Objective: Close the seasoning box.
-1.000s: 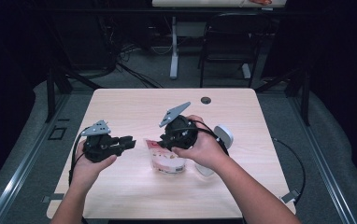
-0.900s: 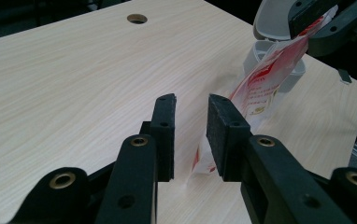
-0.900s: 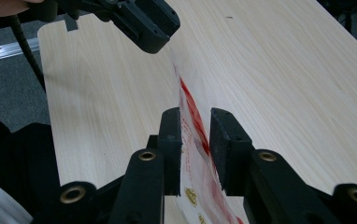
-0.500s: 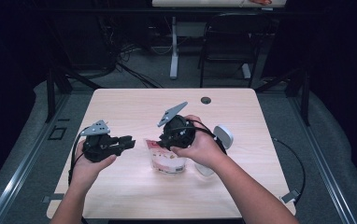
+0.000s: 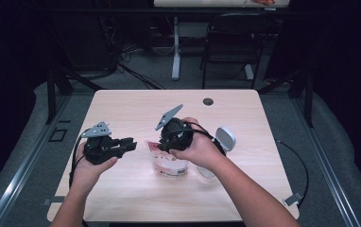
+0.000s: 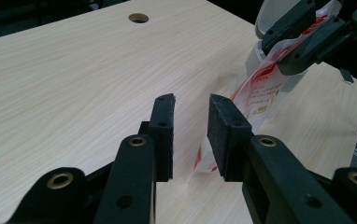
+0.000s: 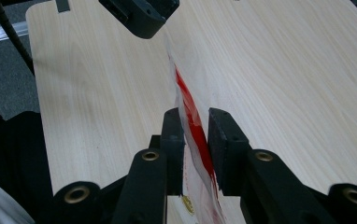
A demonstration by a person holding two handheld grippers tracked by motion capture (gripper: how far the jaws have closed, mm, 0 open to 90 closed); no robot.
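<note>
my right hand-held gripper (image 7: 196, 135) has its jaws partly apart and just closing around the top edge of the red-and-white plastic pouch (image 5: 169, 161); i cannot tell if the pads press it. my left hand-held gripper (image 6: 190, 126), part open and empty, sits just beside the pouch. the pouch stands upright on the light wooden tabletop (image 5: 244, 118), long axis vertical.
</note>
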